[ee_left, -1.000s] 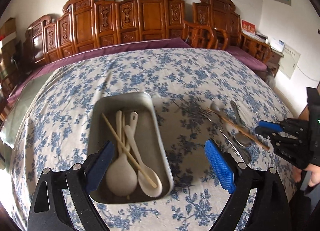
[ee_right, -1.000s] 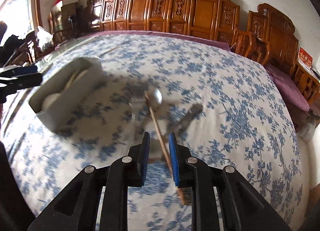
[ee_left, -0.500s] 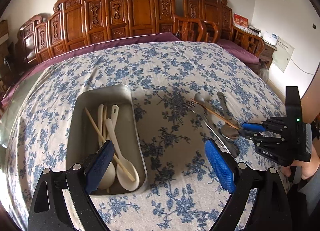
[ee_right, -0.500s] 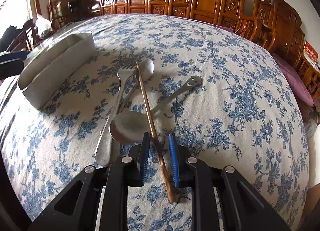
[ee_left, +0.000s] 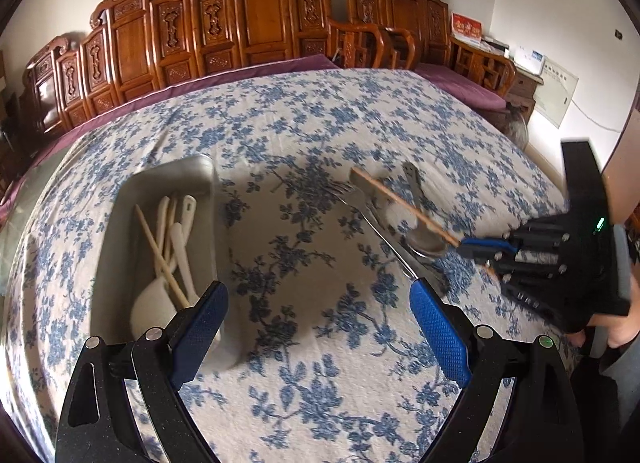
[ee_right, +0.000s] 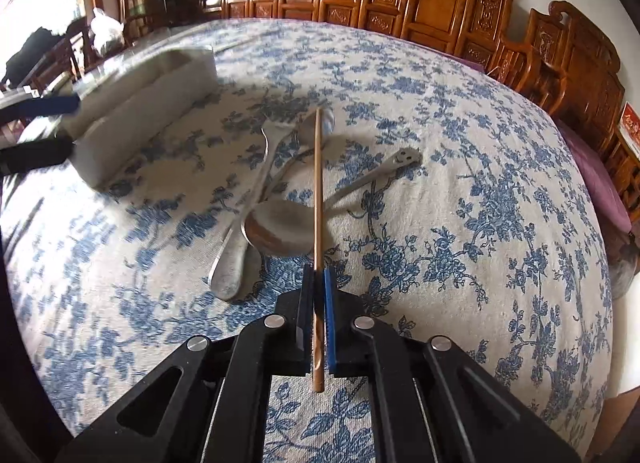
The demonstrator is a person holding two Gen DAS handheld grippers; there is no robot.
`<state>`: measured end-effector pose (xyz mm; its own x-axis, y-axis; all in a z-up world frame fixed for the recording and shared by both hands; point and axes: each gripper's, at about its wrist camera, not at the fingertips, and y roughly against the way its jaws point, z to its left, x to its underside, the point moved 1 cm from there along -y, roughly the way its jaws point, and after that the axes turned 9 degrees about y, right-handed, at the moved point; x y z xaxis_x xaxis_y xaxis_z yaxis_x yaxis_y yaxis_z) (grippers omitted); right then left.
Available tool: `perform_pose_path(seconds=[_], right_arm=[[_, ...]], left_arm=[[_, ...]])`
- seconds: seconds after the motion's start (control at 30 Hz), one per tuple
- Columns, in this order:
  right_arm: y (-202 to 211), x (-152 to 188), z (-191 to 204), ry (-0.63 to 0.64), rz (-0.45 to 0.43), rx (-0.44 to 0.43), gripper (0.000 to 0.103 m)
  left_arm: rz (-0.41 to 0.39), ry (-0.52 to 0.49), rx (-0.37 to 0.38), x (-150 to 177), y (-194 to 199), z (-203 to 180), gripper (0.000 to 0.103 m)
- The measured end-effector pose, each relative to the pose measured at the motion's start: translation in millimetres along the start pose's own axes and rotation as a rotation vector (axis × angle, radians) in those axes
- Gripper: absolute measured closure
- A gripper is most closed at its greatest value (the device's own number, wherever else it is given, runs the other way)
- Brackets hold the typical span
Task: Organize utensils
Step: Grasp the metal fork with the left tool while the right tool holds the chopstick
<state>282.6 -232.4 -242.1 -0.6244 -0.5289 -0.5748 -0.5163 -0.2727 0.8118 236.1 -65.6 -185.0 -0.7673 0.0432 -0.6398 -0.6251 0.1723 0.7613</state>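
Wood first: your right gripper (ee_right: 318, 283) has its blue pads clamped on a brown chopstick (ee_right: 318, 191) near its back end, a short tail sticking out behind the pads. The stick runs forward over the metal pile, apparently clear of it with its shadow on the cloth. Under it a large steel spoon (ee_right: 280, 229) lies bowl up, its handle running away to the right, ending in a smiley cutout. Just left, a fork (ee_right: 256, 199) lies beside it, crossing a second spoon (ee_right: 320, 123), whose bowl shows at the far end. All of it sits on the blue floral tablecloth (ee_right: 460, 167).

Your left gripper (ee_left: 320, 323) hovers with fingers wide apart, holding nothing. Below its left finger sits the metal tray (ee_left: 116, 231), holding cream spoons (ee_left: 180, 239) and a pale chopstick (ee_left: 160, 255) laid diagonally across them. Carved wooden chairs (ee_left: 256, 19) line the far wall.
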Motion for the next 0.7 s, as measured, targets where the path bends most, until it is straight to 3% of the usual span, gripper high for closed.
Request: perform_pose_path(seconds=[0.3, 0.57, 0.7], right_arm=[[15, -1, -20, -0.088, -0.064, 0.017, 0.097], [13, 1, -37, -0.131, -0.065, 0.052, 0.097], [8, 3, -42, -0.153, -0.054, 0.05, 0.097]], left_arm=[[0.04, -0.025, -0.02, 4, -21, -20, 0.015], [0.062, 0.031, -0.022, -12, -49, -27, 0.015], [0.078, 0.057, -0.007, -24, -65, -32, 0.025]])
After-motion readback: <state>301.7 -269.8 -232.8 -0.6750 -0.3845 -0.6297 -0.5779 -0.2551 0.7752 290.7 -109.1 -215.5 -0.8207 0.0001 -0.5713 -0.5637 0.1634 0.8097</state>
